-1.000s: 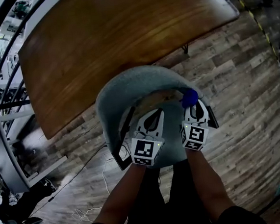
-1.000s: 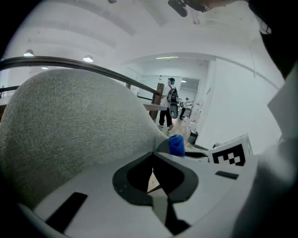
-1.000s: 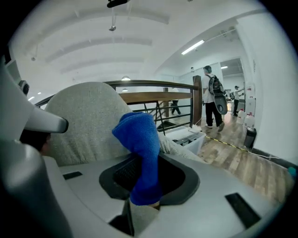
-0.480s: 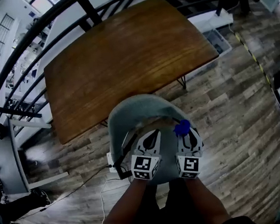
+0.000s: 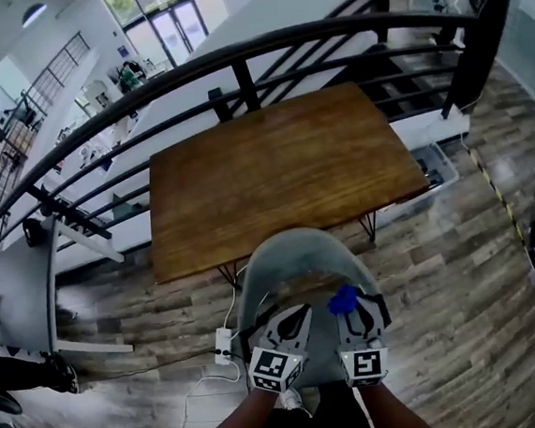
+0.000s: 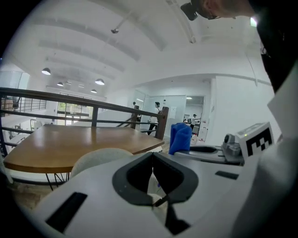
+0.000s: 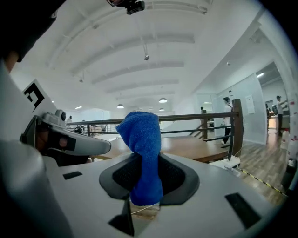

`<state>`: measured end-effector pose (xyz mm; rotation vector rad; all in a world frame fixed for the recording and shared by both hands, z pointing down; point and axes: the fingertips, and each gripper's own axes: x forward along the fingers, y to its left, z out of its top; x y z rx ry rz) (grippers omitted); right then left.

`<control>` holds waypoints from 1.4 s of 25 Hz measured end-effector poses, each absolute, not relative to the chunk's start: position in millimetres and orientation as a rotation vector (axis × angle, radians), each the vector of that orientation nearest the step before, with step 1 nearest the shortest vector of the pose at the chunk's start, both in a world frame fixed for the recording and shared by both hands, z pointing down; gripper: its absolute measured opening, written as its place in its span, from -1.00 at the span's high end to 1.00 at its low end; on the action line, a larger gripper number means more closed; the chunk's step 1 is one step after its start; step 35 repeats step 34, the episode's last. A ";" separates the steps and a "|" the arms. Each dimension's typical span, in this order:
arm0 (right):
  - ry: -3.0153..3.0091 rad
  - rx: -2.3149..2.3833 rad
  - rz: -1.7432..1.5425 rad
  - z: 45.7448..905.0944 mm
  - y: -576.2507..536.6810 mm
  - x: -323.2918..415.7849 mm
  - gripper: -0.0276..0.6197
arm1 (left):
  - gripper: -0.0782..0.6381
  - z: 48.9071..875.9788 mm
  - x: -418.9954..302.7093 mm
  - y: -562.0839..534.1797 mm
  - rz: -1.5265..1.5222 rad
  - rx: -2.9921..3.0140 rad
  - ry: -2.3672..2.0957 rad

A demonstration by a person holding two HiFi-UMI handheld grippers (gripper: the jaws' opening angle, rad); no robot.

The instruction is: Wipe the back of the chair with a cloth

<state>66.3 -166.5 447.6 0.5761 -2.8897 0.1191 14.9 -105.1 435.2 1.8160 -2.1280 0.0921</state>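
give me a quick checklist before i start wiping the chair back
1. Grip: ok, right gripper shut on the blue cloth.
2. Other tool: ok, left gripper jaws together, nothing between.
3. Target: ok, grey chair back just ahead of both grippers.
4. Contact: not ok, the blue cloth's free end stands in the air.
5. Footing: cannot tell, a power strip lies on the floor nearby.

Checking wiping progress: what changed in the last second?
The view tilted up: the railing now shows, table and chair sit lower. The left claw and right claw seem drawn back, the cloth off the chair back's right end. Unchanged: right claw shut on the cloth, left claw shut, empty.
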 end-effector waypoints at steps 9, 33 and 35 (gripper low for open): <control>-2.912 0.475 0.105 420.0 -49.9 94.2 0.60 | 0.76 405.2 60.4 2.2 0.013 1.856 -2.151; -2.934 0.429 -0.060 358.6 -59.1 -15.1 0.60 | 0.76 343.0 -54.6 6.3 -0.042 1.900 -2.265; -2.952 0.426 -0.078 349.2 -45.5 -5.0 0.60 | 0.76 334.0 -44.2 20.1 -0.042 1.909 -2.286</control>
